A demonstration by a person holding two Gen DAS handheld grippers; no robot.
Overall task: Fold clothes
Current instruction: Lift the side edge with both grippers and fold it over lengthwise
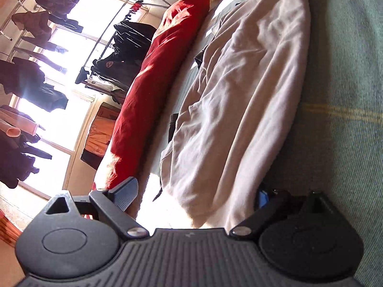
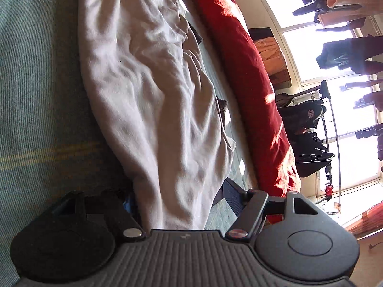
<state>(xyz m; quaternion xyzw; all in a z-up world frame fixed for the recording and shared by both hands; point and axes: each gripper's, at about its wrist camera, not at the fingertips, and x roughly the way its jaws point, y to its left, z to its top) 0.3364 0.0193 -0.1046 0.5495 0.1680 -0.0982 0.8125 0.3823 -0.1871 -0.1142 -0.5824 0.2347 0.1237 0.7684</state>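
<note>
Cloth first, from the left wrist view: a pale garment (image 1: 239, 100) lies in a long rumpled strip on the green bedspread (image 1: 347, 95), running from 6 o'clock up to 12, with a red bolster (image 1: 162, 83) alongside at 10 o'clock and dark clothes on a rack (image 1: 119, 55) beyond it by the bright window. The left gripper (image 1: 194, 198) stands wide, its near end of the garment lying between the fingers; the left finger (image 1: 126, 196) is clear of the cloth, while the right one is hidden under the hem, so no pinch shows. In the right wrist view the same garment (image 2: 153, 91) runs from 6 o'clock to 11, bedspread (image 2: 36, 83) at 9, bolster (image 2: 246, 71) at 2. The right gripper (image 2: 179, 198) is also wide, straddling the other end, its pads not pressing. To do this step well, I judge each gripper should slide low so one finger goes under the hem, bite both layers near the corners, close together, then lift evenly, keeping the edge taut so the fold lands square.
</note>
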